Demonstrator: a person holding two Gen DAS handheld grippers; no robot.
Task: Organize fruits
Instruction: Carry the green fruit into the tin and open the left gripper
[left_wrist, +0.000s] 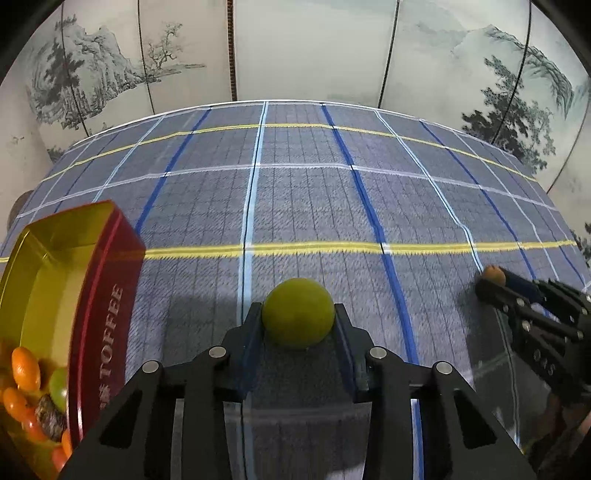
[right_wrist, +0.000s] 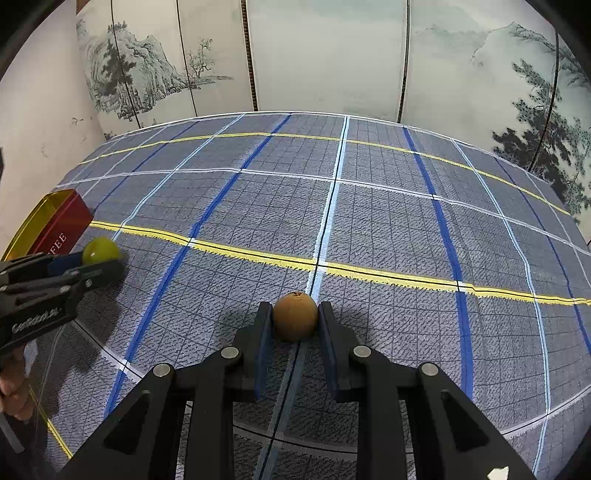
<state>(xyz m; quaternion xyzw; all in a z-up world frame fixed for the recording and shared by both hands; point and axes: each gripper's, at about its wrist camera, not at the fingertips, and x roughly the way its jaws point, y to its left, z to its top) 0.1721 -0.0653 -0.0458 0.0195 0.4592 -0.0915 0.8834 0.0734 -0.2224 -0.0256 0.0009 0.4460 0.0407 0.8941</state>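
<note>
Both claws gripping fruit, angling down at tabletop (left_wrist: 295, 206).
L claw (left_wrist: 298, 321) pinching green fruit (left_wrist: 298, 318) btwn its pads, red tin (left_wrist: 107, 295) sitting off to its left; R claw (right_wrist: 295, 319) squeezing brown fruit (right_wrist: 295, 315), tips near the cloth.

Green fruit (left_wrist: 297, 318), brown fruit (right_wrist: 295, 316), blue plaid cloth (left_wrist: 306, 206)
</note>
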